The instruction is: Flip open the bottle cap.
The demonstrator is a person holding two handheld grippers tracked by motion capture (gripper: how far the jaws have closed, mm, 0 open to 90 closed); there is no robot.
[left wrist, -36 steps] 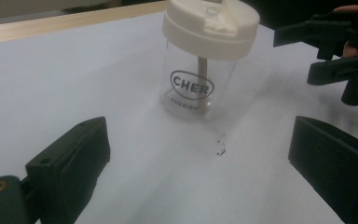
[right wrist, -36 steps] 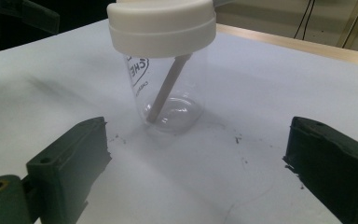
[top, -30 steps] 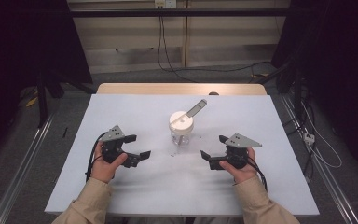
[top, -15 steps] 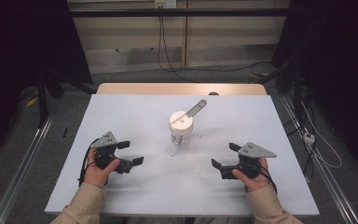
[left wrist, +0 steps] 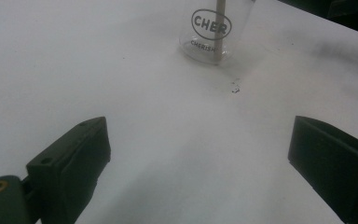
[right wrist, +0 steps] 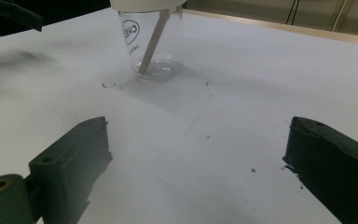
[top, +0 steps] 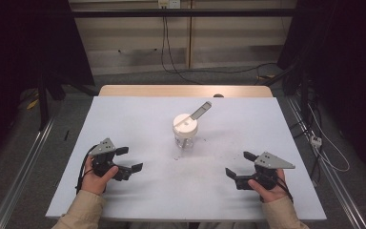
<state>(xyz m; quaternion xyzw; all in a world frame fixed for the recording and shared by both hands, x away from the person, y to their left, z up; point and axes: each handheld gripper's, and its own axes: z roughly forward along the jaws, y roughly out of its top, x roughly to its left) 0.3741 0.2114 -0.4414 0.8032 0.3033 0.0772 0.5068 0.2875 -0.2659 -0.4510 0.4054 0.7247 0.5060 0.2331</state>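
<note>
A clear plastic cup [top: 185,136] with a white lid stands upright in the middle of the white table [top: 138,114]. A flat stick [top: 201,110] leans out through the lid toward the far right. My left gripper [top: 131,159] rests low near the front left, jaws wide open and pointing at the cup, with nothing between them. My right gripper [top: 238,163] mirrors it at the front right, also open and empty. The left gripper view has the cup [left wrist: 212,32] well ahead of the left gripper [left wrist: 200,135]. The right gripper view shows the cup [right wrist: 151,42] beyond the right gripper [right wrist: 198,140].
Small dark specks [top: 177,157] lie on the table just in front of the cup. The table's wooden far edge [top: 186,90] borders a floor with cables [top: 171,67]. Metal rails [top: 24,162] run along both sides of the table.
Both hands have drawn back toward the near edge and outward, away from the cup. The right one moved more. The cup has not moved.
</note>
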